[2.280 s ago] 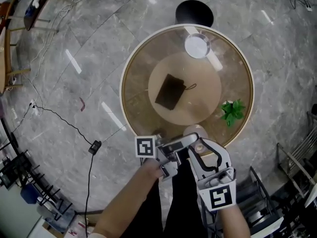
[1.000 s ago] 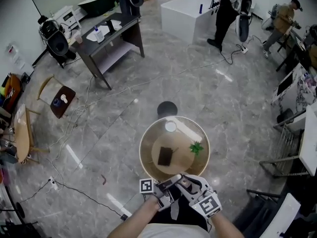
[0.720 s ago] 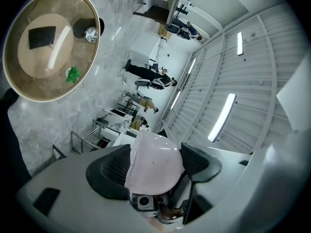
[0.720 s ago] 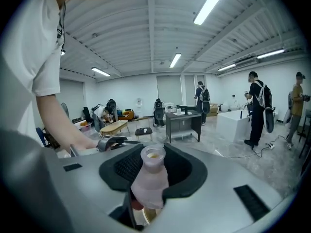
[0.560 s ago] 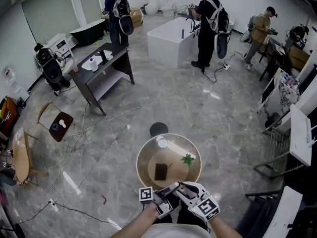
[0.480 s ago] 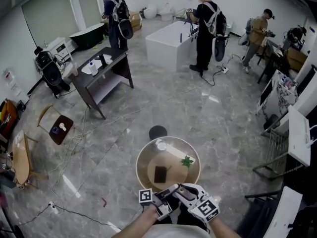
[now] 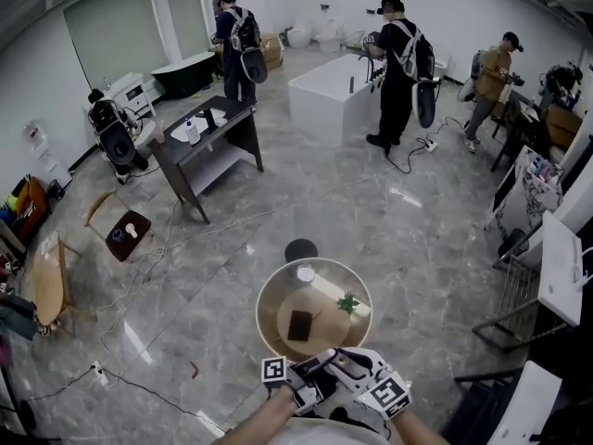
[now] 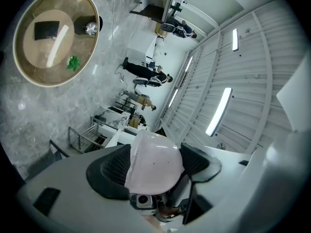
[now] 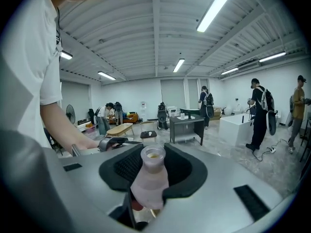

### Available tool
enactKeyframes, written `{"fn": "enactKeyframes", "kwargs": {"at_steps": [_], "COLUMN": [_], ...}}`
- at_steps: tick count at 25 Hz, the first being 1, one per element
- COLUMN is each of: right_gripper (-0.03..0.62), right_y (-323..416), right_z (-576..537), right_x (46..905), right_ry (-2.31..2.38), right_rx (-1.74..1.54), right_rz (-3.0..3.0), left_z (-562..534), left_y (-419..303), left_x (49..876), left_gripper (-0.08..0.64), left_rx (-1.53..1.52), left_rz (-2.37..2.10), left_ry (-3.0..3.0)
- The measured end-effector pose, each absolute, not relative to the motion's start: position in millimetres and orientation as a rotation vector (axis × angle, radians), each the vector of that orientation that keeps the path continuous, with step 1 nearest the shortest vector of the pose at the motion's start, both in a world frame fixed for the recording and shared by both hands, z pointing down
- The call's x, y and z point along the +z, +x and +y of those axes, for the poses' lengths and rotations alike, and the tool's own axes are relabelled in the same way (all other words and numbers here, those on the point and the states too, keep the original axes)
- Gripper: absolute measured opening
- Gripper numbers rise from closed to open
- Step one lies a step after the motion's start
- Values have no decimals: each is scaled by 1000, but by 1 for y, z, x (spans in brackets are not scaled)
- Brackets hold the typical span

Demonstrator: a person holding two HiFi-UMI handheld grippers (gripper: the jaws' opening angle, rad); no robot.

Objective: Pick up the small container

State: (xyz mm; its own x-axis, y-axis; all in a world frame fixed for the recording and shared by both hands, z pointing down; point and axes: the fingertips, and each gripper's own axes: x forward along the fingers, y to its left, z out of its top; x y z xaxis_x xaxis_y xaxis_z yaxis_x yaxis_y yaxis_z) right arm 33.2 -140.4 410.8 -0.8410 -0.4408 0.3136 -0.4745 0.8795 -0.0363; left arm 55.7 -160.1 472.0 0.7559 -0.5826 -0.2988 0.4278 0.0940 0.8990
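Note:
In the right gripper view my right gripper [image 9: 151, 168] is shut on a small frosted pink bottle [image 9: 149, 181], its open neck pointing away from me. In the left gripper view a pale rounded cap [image 8: 155, 161] sits between the black pads [image 8: 112, 166], and my left gripper [image 8: 155, 155] is shut on it. In the head view both grippers hang close together near my body, left gripper [image 7: 313, 373] beside right gripper [image 7: 358, 367], just in front of the round glass table [image 7: 269, 309].
On the table lie a black pouch [image 7: 299, 324], a green plant sprig [image 7: 348, 302] and a silver bowl [image 7: 305, 273]. A black stool [image 7: 300, 249] stands behind it. Farther off are a dark desk [image 7: 208, 133], a white block [image 7: 334, 91], several standing people and floor cables.
The head view has lifted from straight down on the table to the whole room, so the table looks small now. Both grippers stay together at the bottom, still holding bottle and cap.

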Motion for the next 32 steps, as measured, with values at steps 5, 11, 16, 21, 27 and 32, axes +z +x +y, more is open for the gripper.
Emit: {"fn": "enactKeyframes", "kwargs": {"at_steps": [5, 11, 16, 21, 27, 32], "right_gripper": [147, 149, 148, 148, 147, 148], "right_y": [54, 76, 87, 83, 63, 40], "right_z": [-106, -64, -38, -19, -3, 3], "right_x": [406, 400, 396, 390, 381, 373], "right_ry": [602, 538, 473, 426, 408, 434], "right_rx": [130, 108, 74, 55, 53, 46], "right_rz": [-2759, -2787, -2810, -2826, -2847, -2869], "left_z": [-127, -86, -61, -42, -27, -21], "left_y": [77, 97, 107, 103, 82, 58], "left_x": [466, 463, 458, 452, 443, 435], "left_gripper": [341, 341, 341, 339, 339, 339], "left_rx": [-822, -860, -911, -945, -941, -900], "left_rz": [-161, -209, -239, -258, -265, -268], "left_ry": [1253, 1254, 1251, 1239, 1257, 1279]}}
